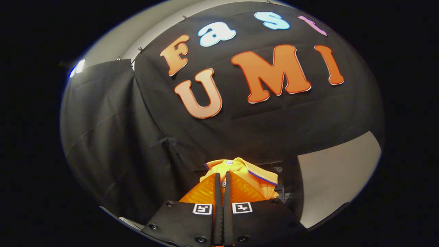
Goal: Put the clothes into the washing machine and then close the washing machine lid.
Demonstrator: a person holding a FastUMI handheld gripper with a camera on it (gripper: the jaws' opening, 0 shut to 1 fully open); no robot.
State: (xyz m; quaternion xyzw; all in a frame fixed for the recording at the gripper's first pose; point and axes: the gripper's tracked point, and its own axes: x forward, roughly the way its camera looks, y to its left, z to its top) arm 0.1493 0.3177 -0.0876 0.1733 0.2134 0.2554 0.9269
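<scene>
Fingers (217, 192) of the gripper (222, 177) stand almost together, with only a thin slit between them, and we see orange fabric of the shirt (240, 171) caught in that slit and spreading out to both sides of it, so we take both fingers to be pressing on the cloth. The gripper points up and away, lifted so that the booth's black cloth wall (240, 127) rises beyond the fingertips and a pale wall panel (336, 171) shows to the far right. The shirt bunches just ahead of the fingertips: a folded collar with a dark stripe along its edge (262, 177) lies to the right, and a small pale button (229, 162) sits at the top of the heap, with another one just between the fingertips. Each finger mount carries a square black-and-white marker tag (202, 208), one on either side of the slit; we cannot read anything from them. We cannot make out a washing machine or its lid from here; something dark sits just behind the shirt on the right (279, 187), but we cannot tell what it is.
</scene>
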